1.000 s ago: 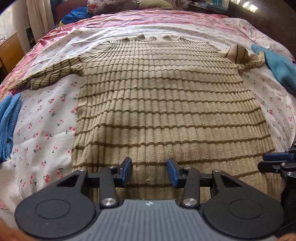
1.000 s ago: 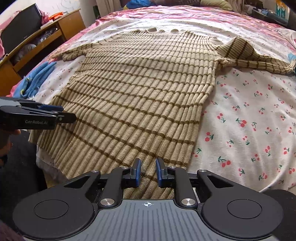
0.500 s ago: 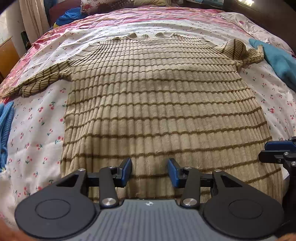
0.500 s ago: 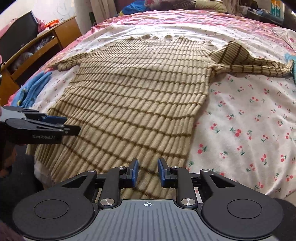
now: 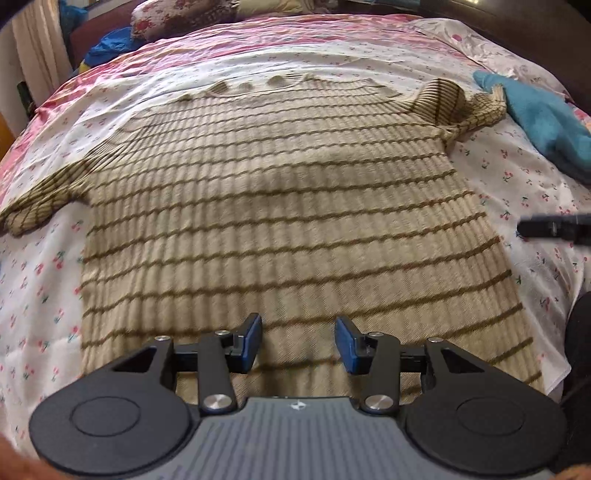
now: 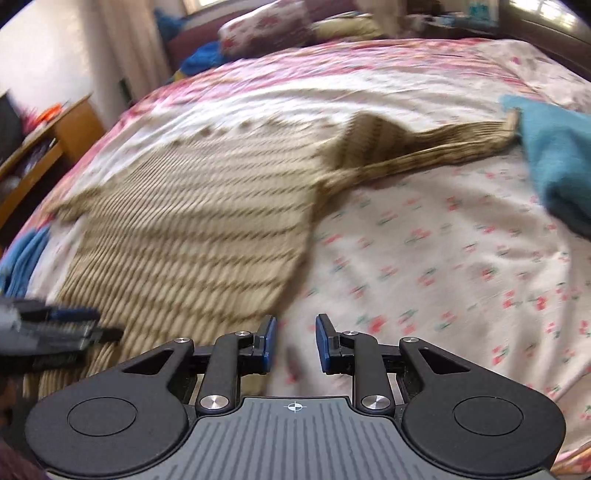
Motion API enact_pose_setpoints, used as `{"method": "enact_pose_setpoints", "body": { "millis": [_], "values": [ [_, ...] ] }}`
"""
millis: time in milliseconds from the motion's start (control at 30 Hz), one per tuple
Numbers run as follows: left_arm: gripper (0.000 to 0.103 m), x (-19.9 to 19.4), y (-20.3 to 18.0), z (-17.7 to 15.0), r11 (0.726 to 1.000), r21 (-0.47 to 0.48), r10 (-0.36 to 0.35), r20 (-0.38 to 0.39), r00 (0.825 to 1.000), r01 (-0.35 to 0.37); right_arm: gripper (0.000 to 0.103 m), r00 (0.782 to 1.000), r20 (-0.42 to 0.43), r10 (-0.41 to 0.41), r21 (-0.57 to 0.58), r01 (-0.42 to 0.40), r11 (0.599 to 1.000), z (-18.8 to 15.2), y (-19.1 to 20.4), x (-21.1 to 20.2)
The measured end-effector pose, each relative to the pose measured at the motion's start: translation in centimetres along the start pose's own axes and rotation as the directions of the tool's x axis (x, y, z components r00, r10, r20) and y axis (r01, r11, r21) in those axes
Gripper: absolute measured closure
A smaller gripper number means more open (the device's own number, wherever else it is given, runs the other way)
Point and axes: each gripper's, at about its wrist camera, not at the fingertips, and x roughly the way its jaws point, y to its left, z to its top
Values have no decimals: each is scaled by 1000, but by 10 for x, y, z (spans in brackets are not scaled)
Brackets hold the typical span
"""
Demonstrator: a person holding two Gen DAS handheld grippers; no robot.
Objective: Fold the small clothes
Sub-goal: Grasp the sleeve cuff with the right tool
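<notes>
- Lying flat on the bed (image 5: 498, 177) is the sweater (image 5: 280, 206), beige ribbed knit with thin brown stripes; collar pointing toward the far pillows, hem toward the cameras.
- Hovering over the hem near its middle is the left tool (image 5: 297, 341); jaws standing wide apart, blue pads gripping nothing, released.
- Hovering just off the sweater's right side edge, over bare sheet, is the right tool (image 6: 293, 341); jaws parted, nothing between the pads, released.
- Showing in the right wrist view: the left tool entering from the left edge, low over the hem corner region; view is motion-blurred, so contact with the fabric cannot be told.
- Showing in the left wrist view: the right tool's tip entering from the right edge, apart from the sweater, above the sheet.
- Spreading outward on the left is the left sleeve (image 5: 33, 206), lying flat.
- Bunching up at the shoulder is the right sleeve (image 6: 424, 155), humped, its cuff reaching a teal garment (image 6: 554, 155) and appearing to touch it.
- Lying at the bed's left edge is a blue cloth (image 6: 22, 254).
- Resting at the head of the bed is a floral pillow (image 6: 266, 26); a wooden cabinet (image 6: 55, 136) is standing beside the bed on the left.
</notes>
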Motion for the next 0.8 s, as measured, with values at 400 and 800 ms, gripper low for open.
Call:
{"method": "enact_pose_setpoints", "body": {
  "millis": [400, 800],
  "values": [
    [54, 22, -31, 36, 998, 27, -62, 32, 998, 61, 77, 977, 131, -167, 312, 120, 943, 78, -117, 34],
    [46, 41, -43, 55, 992, 7, -128, 72, 989, 128, 75, 940, 169, -298, 579, 150, 801, 128, -193, 92]
  ]
}}
